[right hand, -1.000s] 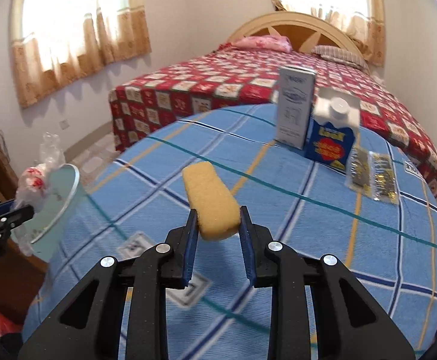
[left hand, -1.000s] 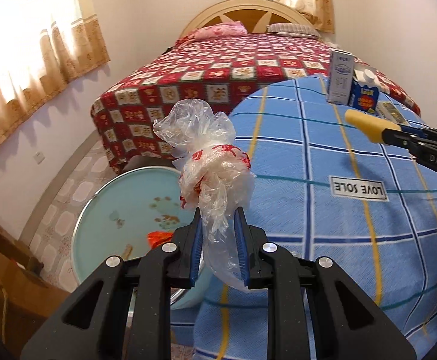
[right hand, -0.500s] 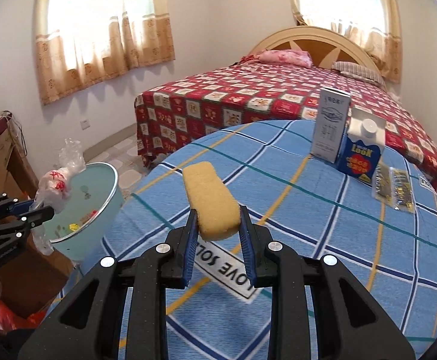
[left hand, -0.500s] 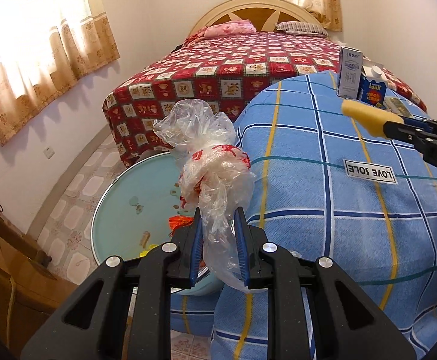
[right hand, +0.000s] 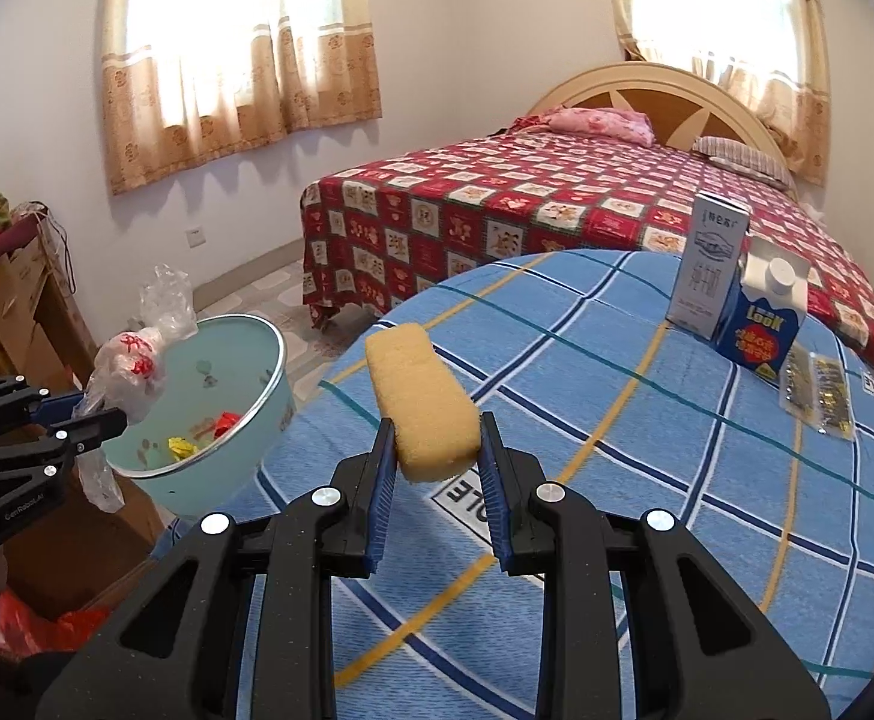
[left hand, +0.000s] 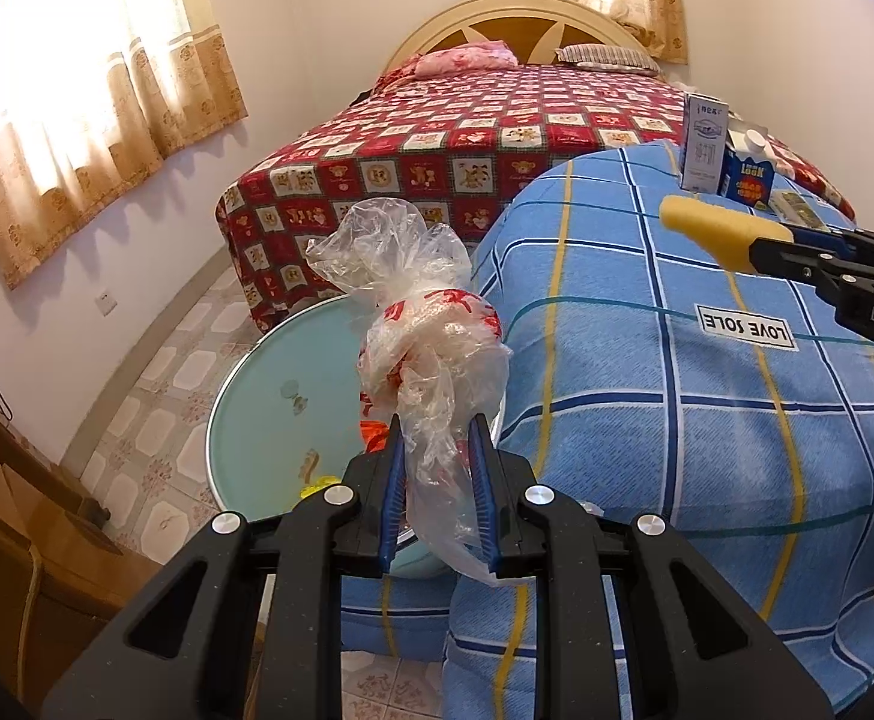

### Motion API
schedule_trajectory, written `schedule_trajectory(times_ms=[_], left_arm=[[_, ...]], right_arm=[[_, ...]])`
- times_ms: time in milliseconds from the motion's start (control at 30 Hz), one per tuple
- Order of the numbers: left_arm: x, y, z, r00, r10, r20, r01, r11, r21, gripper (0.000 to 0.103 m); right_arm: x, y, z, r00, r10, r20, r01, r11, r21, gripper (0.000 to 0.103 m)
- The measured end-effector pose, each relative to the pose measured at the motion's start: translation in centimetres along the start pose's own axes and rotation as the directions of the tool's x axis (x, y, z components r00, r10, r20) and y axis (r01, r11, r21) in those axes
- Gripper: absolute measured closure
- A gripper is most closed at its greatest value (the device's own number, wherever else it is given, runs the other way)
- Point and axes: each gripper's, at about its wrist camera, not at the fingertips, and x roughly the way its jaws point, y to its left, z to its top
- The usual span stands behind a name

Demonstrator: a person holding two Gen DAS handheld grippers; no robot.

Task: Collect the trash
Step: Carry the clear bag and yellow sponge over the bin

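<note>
My left gripper is shut on a crumpled clear plastic bag with red print, held up above the near rim of a pale green basin. The same bag and left gripper show at the left of the right wrist view, beside the basin. My right gripper is shut on a yellow sponge, held over the left part of the blue checked tablecloth. That sponge and the right gripper also reach in from the right of the left wrist view.
The basin holds a few red and yellow scraps. A white carton, a blue carton and a flat packet stand at the table's far side. A bed with a red quilt lies behind; a wooden cabinet is left.
Both grippers have swung left with their loads. The basin now sits closer and more central under the bag, and it has come fully into the right wrist view.
</note>
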Motion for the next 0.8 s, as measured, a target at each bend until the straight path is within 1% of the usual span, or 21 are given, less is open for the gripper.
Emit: schedule_trajectory(times_ms=[400, 800], left_arm=[[-0.6, 1.3, -0.5, 1.000, 0.023, 0.008, -0.023, 1.000, -0.020, 0.083], [-0.2, 2.7, -0.4, 0.999, 0.053, 0.005, -0.052, 0.998, -0.042, 0.083]], right_arm=[[-0.3, 2.0, 0.4, 1.000, 0.015, 0.019, -0.014, 0.999, -0.042, 0.076], [0.2, 3.3, 0.6, 0.999, 0.026, 0.024, -0.025, 0.997, -0.066, 0.076]])
